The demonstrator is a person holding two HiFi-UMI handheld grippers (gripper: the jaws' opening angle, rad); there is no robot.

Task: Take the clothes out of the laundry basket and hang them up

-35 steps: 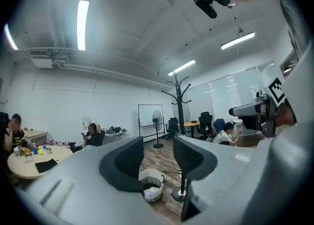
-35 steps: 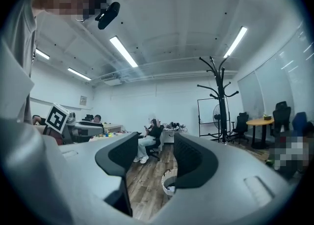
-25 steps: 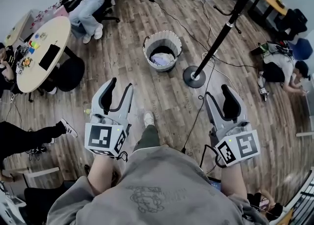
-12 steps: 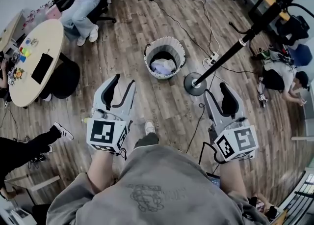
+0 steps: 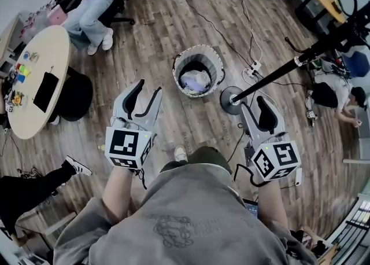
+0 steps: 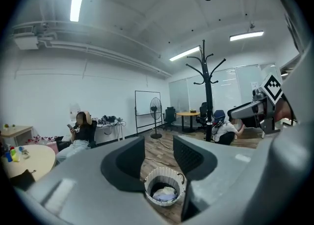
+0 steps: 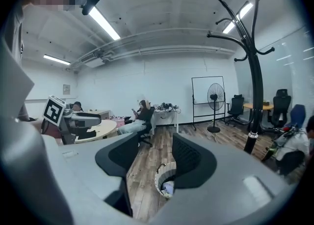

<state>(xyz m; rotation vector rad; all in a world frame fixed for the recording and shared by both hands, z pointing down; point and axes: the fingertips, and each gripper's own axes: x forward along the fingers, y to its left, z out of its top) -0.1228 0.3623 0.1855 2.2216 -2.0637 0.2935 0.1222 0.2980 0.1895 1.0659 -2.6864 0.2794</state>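
Here, the laundry basket stands on the wooden floor at about 12 o'clock from the wearer's shoe, well apart from both tongs. It is round and white with a dark inside, and a pale bundle of clothes lies at its bottom.

The left tongs are held out at 11 o'clock from the shoe, jaws apart and gripping nothing. In the left gripper view the basket shows low in the gap between the jaws, some way off across the floor. The right tongs sit at 1 o'clock from the shoe, jaws likewise apart and empty. In the right gripper view the basket peeks out beside the edge of the right-hand jaw.

A black coat stand has its round base just beside the basket, at the basket's 3 o'clock. In the head view its pole runs off toward 2 o'clock, and both gripper views show its curved hooks up near the ceiling.

A round worktop lies at the head view's 9 o'clock with a dark tablet on it. A seated person is at 11 o'clock, and another person sits on the floor at 3 o'clock. A black cable trails over the boards from 12 o'clock toward the stand's base
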